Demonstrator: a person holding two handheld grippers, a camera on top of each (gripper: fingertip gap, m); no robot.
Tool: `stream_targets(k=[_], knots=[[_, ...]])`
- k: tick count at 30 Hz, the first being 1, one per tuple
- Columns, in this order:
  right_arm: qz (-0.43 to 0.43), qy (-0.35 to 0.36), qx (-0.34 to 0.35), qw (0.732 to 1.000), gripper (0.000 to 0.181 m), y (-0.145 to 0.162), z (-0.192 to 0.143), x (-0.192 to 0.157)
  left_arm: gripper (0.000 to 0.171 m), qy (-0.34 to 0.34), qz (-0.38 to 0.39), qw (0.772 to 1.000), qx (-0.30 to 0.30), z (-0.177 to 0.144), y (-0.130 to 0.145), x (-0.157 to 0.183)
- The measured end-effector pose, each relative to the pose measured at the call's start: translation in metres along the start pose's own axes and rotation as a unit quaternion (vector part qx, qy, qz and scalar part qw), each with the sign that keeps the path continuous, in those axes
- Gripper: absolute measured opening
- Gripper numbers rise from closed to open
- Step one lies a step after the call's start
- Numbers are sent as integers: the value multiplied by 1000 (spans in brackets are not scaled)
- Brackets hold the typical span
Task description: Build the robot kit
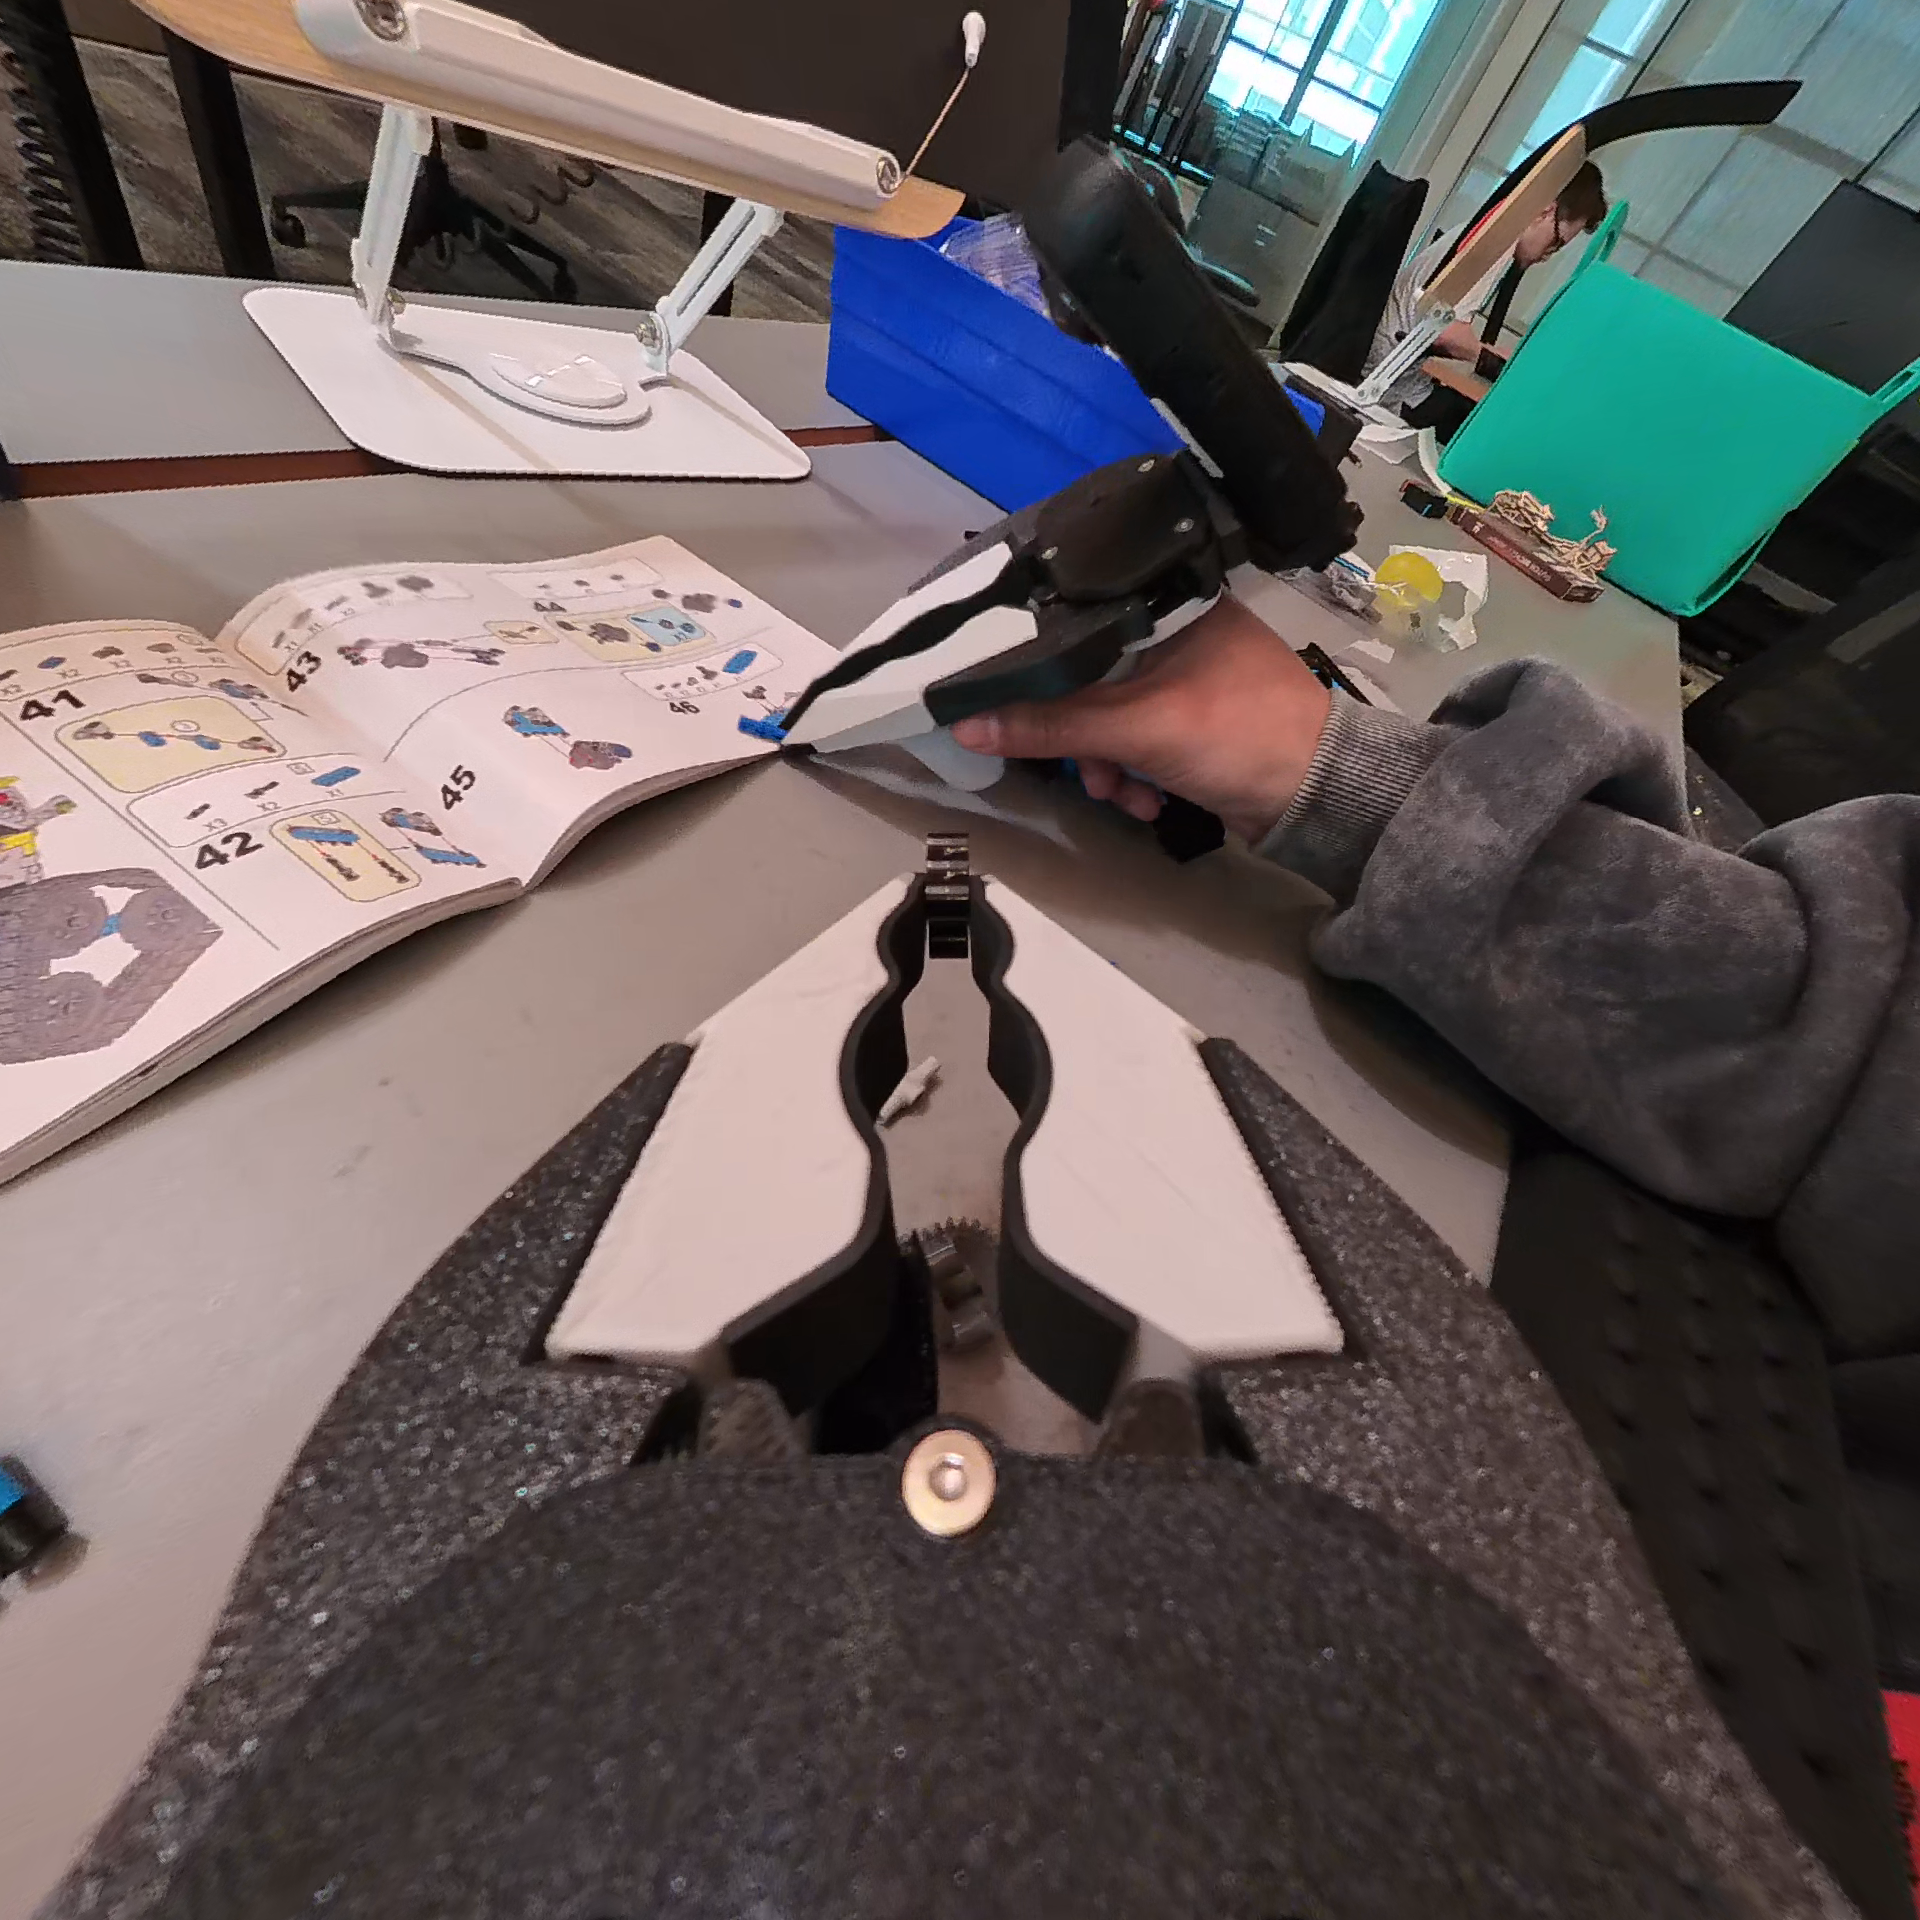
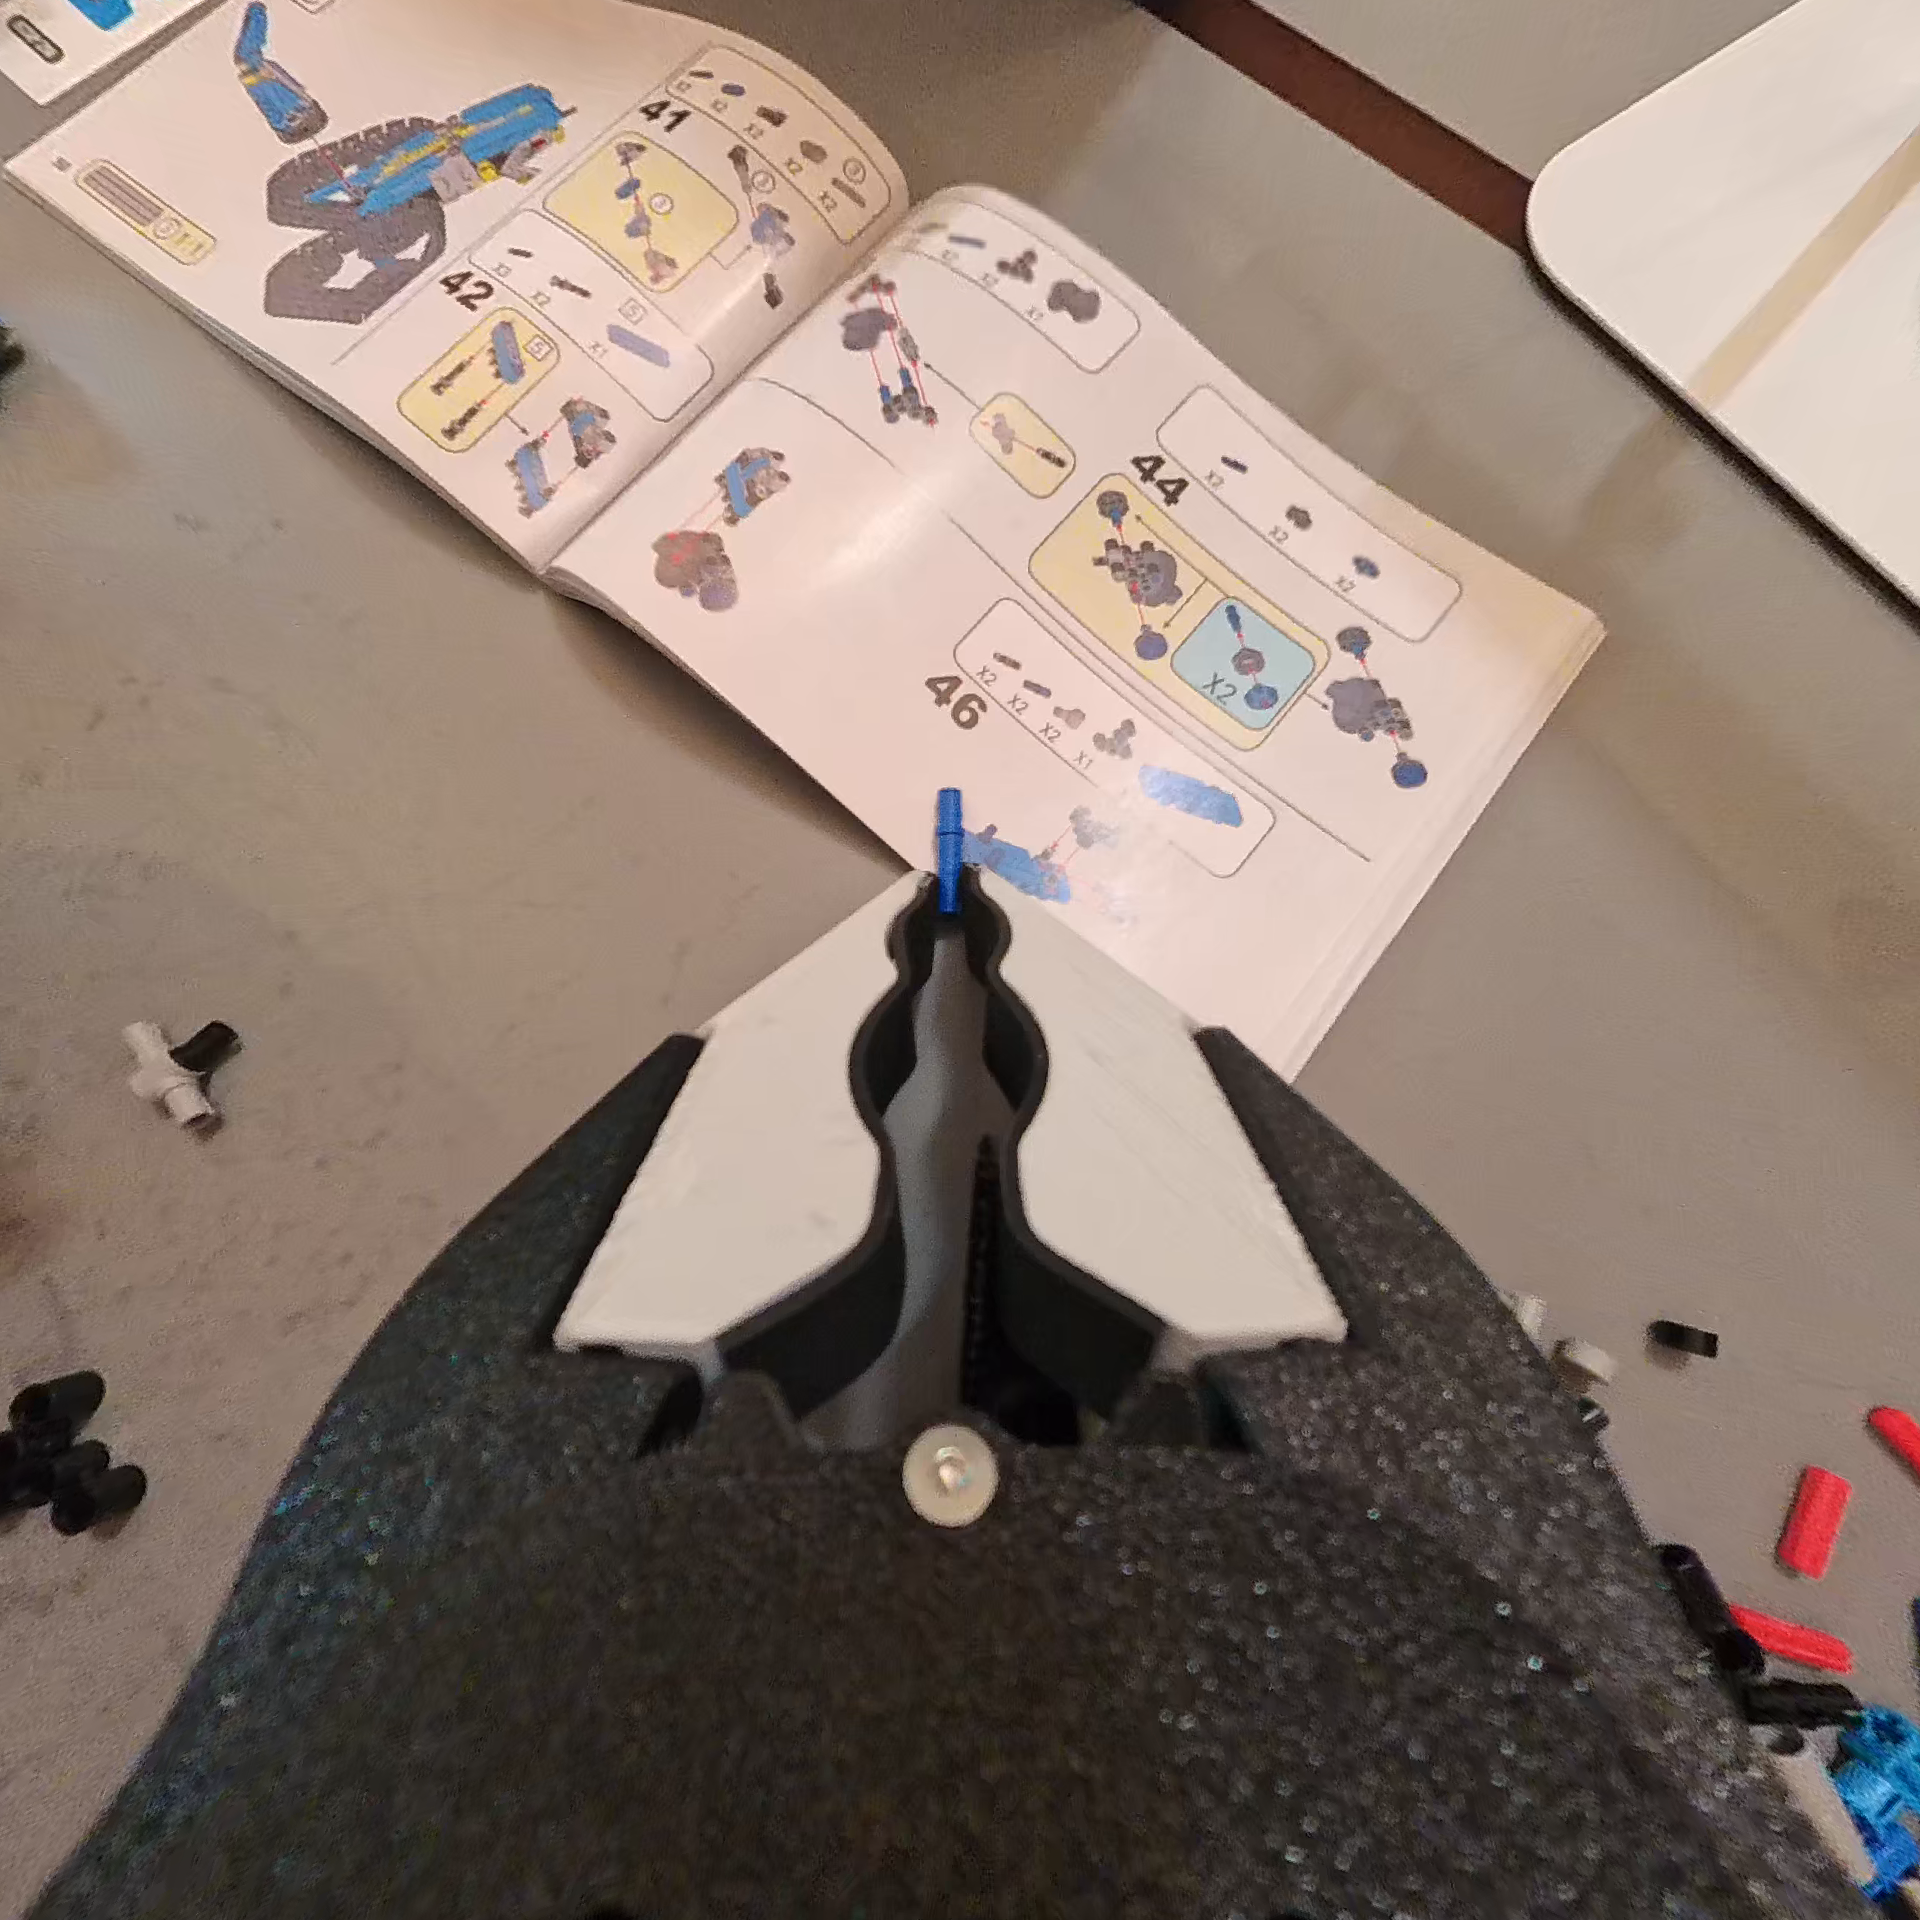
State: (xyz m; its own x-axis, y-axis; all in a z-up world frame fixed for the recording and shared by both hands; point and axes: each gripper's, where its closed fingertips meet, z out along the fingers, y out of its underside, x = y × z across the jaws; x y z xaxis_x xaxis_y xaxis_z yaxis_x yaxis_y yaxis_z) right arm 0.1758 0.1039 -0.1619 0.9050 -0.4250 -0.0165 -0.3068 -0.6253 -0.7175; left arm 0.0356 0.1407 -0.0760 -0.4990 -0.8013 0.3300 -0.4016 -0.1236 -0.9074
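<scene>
My left gripper [image 1: 947, 885] is shut on a small black toothed gear piece [image 1: 947, 868] that sticks out past its tips, above the grey table [image 1: 675, 935]. My right gripper [image 2: 943, 881] is shut on a thin blue pin [image 2: 947, 836], held over the near corner of the open instruction booklet [image 2: 831, 520]. The left wrist view also shows the right gripper [image 1: 784, 732], held by a hand [image 1: 1184, 717] in a grey sleeve, with the blue pin [image 1: 758, 725] at its tips by the booklet's [image 1: 343, 748] edge.
Loose black [image 2: 62, 1455], red [image 2: 1813, 1522] and blue [image 2: 1881, 1766] pieces and a white-and-black connector [image 2: 177, 1065] lie on the table. A white stand base [image 1: 499, 395], a blue bin [image 1: 977, 353] and a green bag [image 1: 1662, 416] stand farther back. A person sits at the far right. My right fingertips sit around 15 centimetres from my left ones. My left gripper is the nearer one to the white-and-black connector [image 2: 177, 1065]: about 8 centimetres, against 15 centimetres.
</scene>
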Motion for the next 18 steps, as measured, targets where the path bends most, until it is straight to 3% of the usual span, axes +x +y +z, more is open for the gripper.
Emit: stream_targets(k=[5, 9, 12, 15, 18], knots=[[10, -49, 54, 997, 5, -12, -20, -22, 7, -13, -2, 1000, -4, 0, 2, -6], [-3, -219, 161, 962, 4, -42, -60, -94, 7, -23, -16, 1000, -5, 0, 3, -13], [20, -291, 192, 937, 4, -47, -77, -128, 7, -21, -33, 999, 0, -2, 1, -15], [31, -316, 212, 924, 5, -48, -84, -150, 7, -18, -43, 999, 4, -3, 1, -16], [5, -279, 185, 942, 5, -38, -74, -156, 7, -35, -42, 998, 12, -6, -2, -22]])
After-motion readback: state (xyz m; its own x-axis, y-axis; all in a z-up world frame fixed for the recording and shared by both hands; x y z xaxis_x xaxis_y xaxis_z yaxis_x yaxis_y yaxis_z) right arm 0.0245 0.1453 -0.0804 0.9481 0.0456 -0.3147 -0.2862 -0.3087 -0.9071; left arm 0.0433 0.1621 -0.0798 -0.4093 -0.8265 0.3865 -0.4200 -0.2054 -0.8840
